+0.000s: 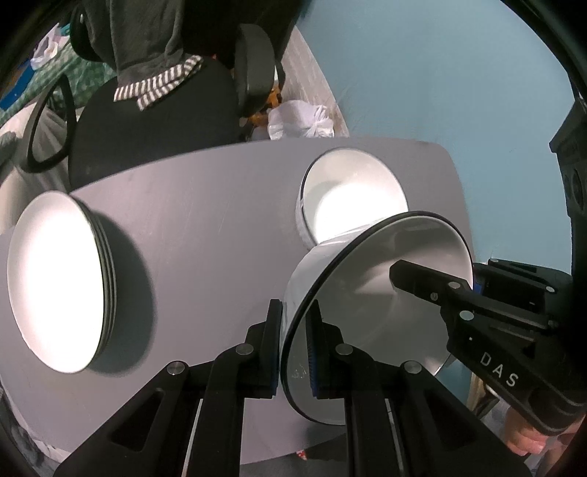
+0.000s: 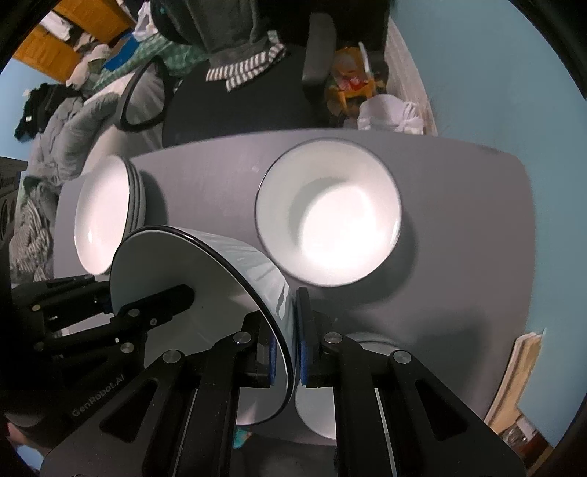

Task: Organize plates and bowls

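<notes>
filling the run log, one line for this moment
left gripper: shut on bowl rim | right gripper: shut on bowl rim | plate stack: on table

1. A grey table (image 1: 205, 220) with rounded corners fills the near and middle ground.
2. A black office chair (image 2: 234, 110) stands at the far side of the table, its padded armrest (image 2: 317, 51) raised to the right of the seat.
3. A dark grey garment (image 1: 146, 40) hangs over the chair back, with a striped grey-and-white hem (image 2: 245, 71) lying on the seat.
4. A white plastic bag (image 1: 301, 121) sits on the floor beyond the table's far edge, right of the chair.
5. A yellow and red object (image 2: 352, 77), too small to identify, lies just behind that bag.
6. A grey quilted blanket (image 2: 69, 128) is heaped at far left.
7. An orange wooden cabinet (image 2: 66, 33) stands in the far left corner.
8. A light blue wall (image 1: 440, 73) covers the right side.
</notes>
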`<state>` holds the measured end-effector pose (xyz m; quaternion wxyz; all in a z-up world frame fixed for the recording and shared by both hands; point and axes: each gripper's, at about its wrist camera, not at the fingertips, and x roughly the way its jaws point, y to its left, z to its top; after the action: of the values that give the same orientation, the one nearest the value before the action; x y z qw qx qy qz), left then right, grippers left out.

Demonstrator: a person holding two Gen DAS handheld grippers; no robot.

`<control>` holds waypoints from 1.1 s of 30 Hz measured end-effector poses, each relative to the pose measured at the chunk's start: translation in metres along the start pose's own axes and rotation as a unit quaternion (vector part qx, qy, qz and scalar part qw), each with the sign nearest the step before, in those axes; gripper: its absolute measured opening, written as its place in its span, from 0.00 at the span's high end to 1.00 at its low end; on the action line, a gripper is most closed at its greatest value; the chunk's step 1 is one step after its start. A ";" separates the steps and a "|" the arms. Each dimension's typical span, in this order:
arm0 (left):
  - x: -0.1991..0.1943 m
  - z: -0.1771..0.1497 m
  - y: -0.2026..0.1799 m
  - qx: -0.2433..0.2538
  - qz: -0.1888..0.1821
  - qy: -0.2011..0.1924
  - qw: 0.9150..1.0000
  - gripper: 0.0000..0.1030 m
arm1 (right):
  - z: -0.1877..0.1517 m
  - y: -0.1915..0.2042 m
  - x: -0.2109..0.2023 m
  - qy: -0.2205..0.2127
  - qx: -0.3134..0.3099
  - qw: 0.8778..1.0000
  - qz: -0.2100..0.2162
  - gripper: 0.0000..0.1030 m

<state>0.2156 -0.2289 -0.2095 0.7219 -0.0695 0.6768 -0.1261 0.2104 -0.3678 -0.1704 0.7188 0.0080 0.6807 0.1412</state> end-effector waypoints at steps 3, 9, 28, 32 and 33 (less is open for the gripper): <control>0.004 0.008 -0.002 0.000 0.001 -0.003 1.000 0.89 | 0.006 -0.005 -0.003 -0.004 0.002 1.000 -0.007 0.91; 0.005 0.029 -0.012 0.003 0.006 -0.010 1.000 0.89 | 0.019 -0.021 -0.005 -0.006 0.014 1.000 -0.005 0.91; 0.036 0.072 -0.032 0.009 0.027 0.015 0.999 0.89 | 0.053 -0.057 0.011 0.019 0.031 0.999 -0.006 0.91; 0.044 0.073 -0.028 -0.004 0.026 0.025 0.999 0.89 | 0.054 -0.061 0.017 0.023 0.034 0.999 -0.011 0.91; 0.046 0.074 -0.028 -0.003 0.028 0.026 0.999 0.89 | 0.054 -0.062 0.018 0.023 0.036 0.999 -0.012 0.91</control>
<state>0.2891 -0.2734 -0.2404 0.7070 -0.0497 0.6975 -0.1058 0.2754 -0.4136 -0.1964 0.7038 0.0226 0.7017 0.1081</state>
